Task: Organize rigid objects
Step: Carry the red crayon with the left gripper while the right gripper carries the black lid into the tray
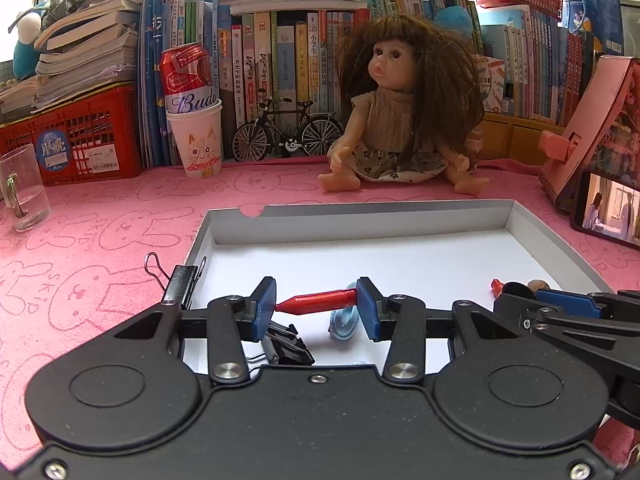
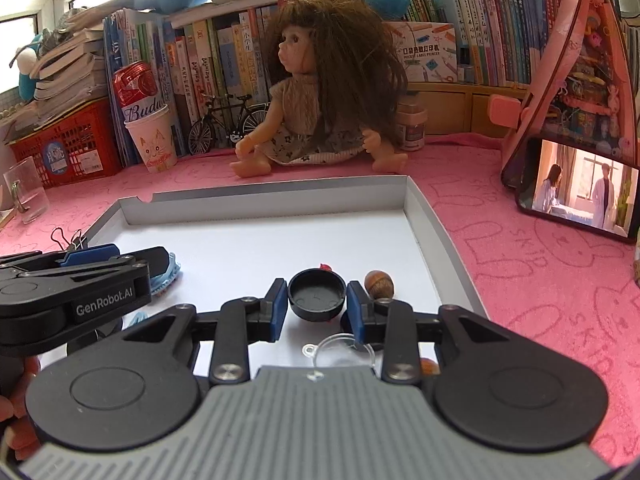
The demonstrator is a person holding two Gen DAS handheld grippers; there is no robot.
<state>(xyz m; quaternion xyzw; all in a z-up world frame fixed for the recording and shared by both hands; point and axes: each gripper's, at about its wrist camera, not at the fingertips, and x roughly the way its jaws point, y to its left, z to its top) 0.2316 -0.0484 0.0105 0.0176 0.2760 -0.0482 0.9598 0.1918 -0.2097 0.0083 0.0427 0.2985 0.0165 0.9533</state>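
A shallow white box tray (image 1: 360, 216) (image 2: 264, 200) lies on the pink cloth. My left gripper (image 1: 316, 304) is shut on a red pointed plastic piece (image 1: 316, 300), held lengthwise between its blue pads over the tray's near left part. Under it lie a light blue round piece (image 1: 342, 322) and a black binder clip (image 1: 288, 346). My right gripper (image 2: 317, 300) is shut on a black round cap (image 2: 317, 294) over the tray's near right part. A brown acorn-like piece (image 2: 380, 282) and a clear suction cup (image 2: 340, 348) lie beside it.
A second binder clip (image 1: 182, 284) sits on the tray's left rim. A doll (image 1: 400, 112) sits behind the tray. A paper cup holding a can (image 1: 198, 140), a model bicycle (image 1: 286, 130), a glass (image 1: 22, 188), a phone (image 2: 580, 192) and books ring the cloth.
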